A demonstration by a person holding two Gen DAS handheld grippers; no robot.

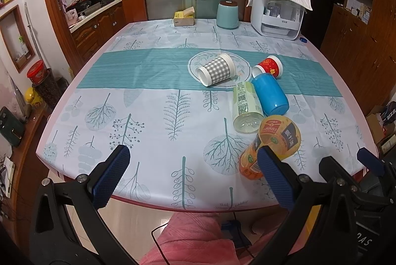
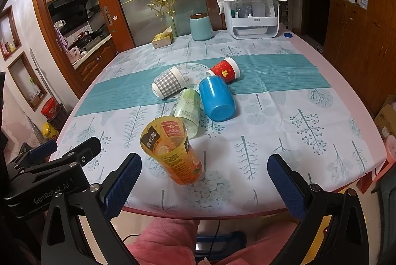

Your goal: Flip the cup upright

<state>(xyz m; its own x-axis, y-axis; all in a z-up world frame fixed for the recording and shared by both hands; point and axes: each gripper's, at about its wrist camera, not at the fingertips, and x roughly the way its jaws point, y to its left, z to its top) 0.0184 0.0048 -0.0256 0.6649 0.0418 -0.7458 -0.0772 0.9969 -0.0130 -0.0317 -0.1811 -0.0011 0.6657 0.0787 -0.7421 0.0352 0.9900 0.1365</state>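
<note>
- Five cups lie tipped on the desk (image 2: 321, 153), clustered near its teal stripe.
- The orange cup (image 2: 170, 149) lies nearest the front edge, mouth toward the right wrist camera, apparently touching the pale green cup (image 2: 188, 109) behind it.
- Beyond the green cup lie the blue cup (image 2: 216, 100), checked cup (image 2: 168, 84) and red cup (image 2: 225, 70).
- Left claw (image 1: 193, 174) gapes wide, holding nothing.
- Right claw (image 2: 204, 180) is likewise spread and empty, short of the orange cup.

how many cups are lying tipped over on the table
5: orange cup nearest the front edge, pale green cup behind it, blue cup to its right, checked cup and red cup on the teal stripe. None seem hidden.
</note>
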